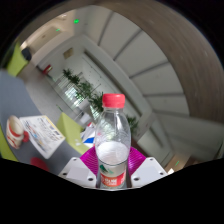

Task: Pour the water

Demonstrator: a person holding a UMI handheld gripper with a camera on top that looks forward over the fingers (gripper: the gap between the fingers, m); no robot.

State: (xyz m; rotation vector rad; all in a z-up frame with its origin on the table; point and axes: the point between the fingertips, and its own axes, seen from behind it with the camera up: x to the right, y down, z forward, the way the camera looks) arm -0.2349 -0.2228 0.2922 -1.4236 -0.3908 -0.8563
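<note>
A clear plastic water bottle (112, 140) with a red cap (114, 100) and a red-and-white label stands upright between my fingers. My gripper (112, 166) is shut on the bottle's lower body, with the magenta pads (92, 160) pressing on both sides. The bottle is partly filled with water and is held up in the air, well above the floor. No cup or other vessel shows in view.
The scene is tilted. A table with a red-and-white cup (14, 128) and papers (42, 133) lies to the left. Green plants (78, 88) stand beyond the bottle, with pale walls and a ceiling behind.
</note>
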